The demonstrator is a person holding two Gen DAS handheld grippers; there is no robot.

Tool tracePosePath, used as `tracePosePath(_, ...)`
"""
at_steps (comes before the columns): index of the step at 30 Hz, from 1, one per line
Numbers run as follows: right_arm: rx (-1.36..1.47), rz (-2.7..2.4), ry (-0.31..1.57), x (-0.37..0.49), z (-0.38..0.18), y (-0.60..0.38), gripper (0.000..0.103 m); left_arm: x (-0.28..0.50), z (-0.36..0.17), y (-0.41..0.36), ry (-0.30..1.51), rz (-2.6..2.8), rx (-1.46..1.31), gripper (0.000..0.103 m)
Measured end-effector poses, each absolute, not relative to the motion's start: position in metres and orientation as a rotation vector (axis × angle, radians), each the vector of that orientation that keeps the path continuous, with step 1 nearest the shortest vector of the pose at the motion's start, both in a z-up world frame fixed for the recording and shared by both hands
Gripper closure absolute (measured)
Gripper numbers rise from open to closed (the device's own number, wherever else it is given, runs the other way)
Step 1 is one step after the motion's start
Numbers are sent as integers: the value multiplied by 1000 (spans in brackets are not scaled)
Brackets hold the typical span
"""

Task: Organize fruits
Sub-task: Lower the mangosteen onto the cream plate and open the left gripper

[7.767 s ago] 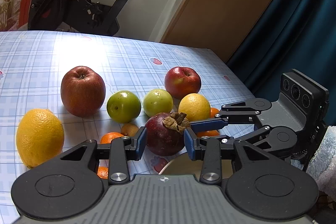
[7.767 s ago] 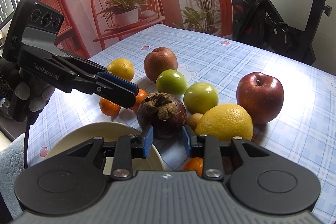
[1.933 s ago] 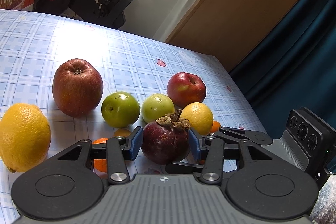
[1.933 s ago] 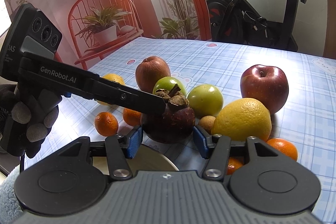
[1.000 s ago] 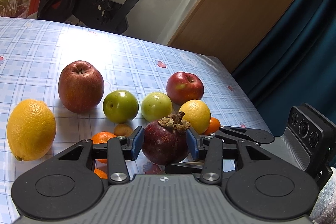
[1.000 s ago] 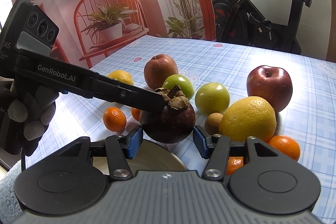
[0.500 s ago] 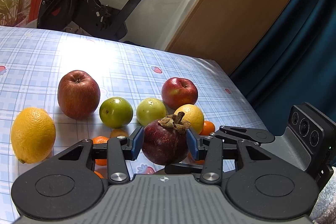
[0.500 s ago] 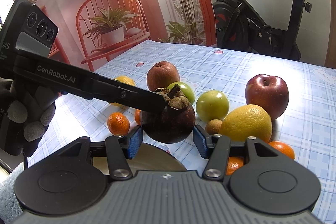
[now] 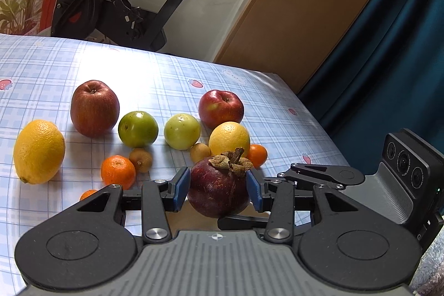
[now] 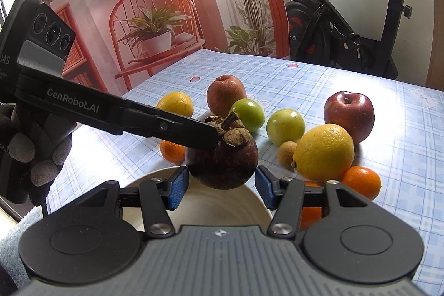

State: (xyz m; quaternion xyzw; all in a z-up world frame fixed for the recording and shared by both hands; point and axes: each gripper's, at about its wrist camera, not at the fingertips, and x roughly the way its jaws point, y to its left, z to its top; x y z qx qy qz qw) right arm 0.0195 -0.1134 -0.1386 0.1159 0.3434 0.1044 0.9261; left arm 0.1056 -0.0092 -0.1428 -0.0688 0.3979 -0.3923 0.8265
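A dark purple mangosteen [image 9: 219,190] with a dry brown cap hangs above the table, and my left gripper [image 9: 219,189] is shut on its sides with both blue pads. In the right wrist view that gripper's black finger [image 10: 166,126] lies across the mangosteen [image 10: 222,160]. My right gripper [image 10: 220,185] is open, its pads standing low on either side of the fruit with thin gaps. Below the fruit sits a cream plate [image 10: 249,204]. In the left wrist view the right gripper's fingers [image 9: 327,174] reach in from the right.
On the checked cloth lie two red apples [image 9: 94,107] [image 9: 220,108], two green fruits [image 9: 138,128] [image 9: 181,131], a big lemon [image 9: 38,151], a yellow orange [image 9: 229,139], mandarins [image 9: 118,171] and small brown fruits [image 9: 141,159]. An exercise bike [image 9: 125,4] stands beyond the table. A gloved hand [image 10: 33,157] holds the left gripper.
Both grippers have drawn back and risen a little together, carrying the mangosteen over the plate. The fruits on the cloth look farther off. Neither gripper's jaws have changed.
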Motion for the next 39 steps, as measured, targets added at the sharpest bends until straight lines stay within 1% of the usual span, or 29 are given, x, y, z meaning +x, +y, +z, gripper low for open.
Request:
tracePosePath(10, 229, 223, 746, 3, -148, -110, 47, 91, -155, -10, 873, -831, -149, 56)
tracePosePath(27, 145, 232, 797, 5, -164, -104, 47, 92, -171, -11, 907, -852, -143, 57)
tracePosePath(30, 136, 231, 813, 6, -165, -104, 47, 90, -167, -10, 904, -842, -117, 53)
tracePosePath(34, 151, 225, 813, 3, -165, -106, 47, 86, -160, -5, 881, -816, -96, 42)
tracePosePath(39, 165, 217, 815, 1, -164, -109, 45, 82, -149, 1, 847, -780, -62, 35)
